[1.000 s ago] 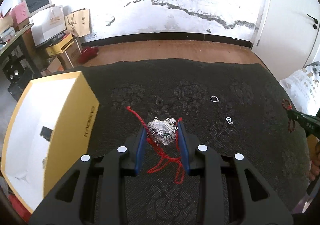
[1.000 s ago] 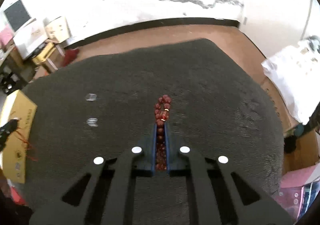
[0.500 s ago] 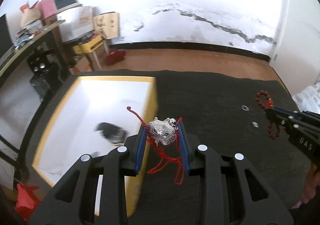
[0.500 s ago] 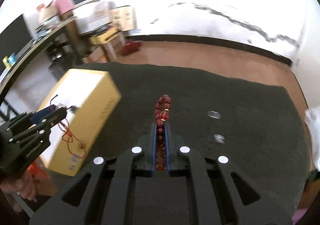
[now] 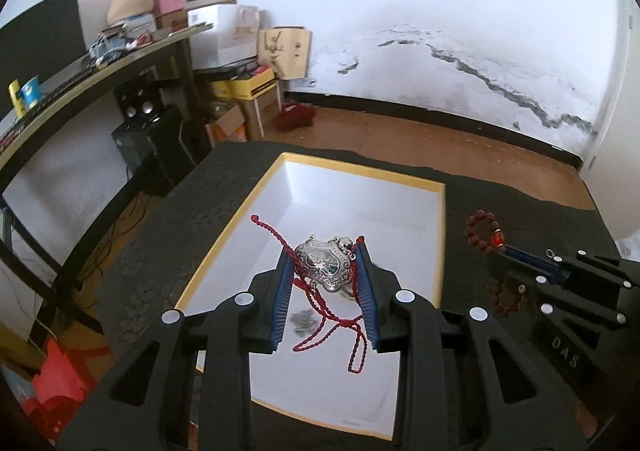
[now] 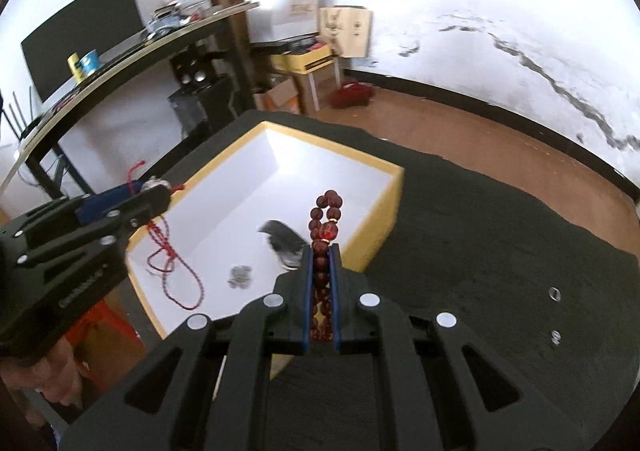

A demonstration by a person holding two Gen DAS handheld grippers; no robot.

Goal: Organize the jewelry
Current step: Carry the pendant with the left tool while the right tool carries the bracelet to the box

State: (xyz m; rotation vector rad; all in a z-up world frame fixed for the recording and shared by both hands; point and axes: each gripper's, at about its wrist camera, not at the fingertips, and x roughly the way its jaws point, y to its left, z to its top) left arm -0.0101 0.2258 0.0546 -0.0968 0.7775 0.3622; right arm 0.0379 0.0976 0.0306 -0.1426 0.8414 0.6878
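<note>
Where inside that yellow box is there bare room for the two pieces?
The box floor is bare at its far end toward the wall and along the side under the left gripper. The near middle is crowded: a dark item and a small silver cluster.

Both wrist views, close above, share box (image 5: 442, 235) (image 6: 394, 191)
</note>
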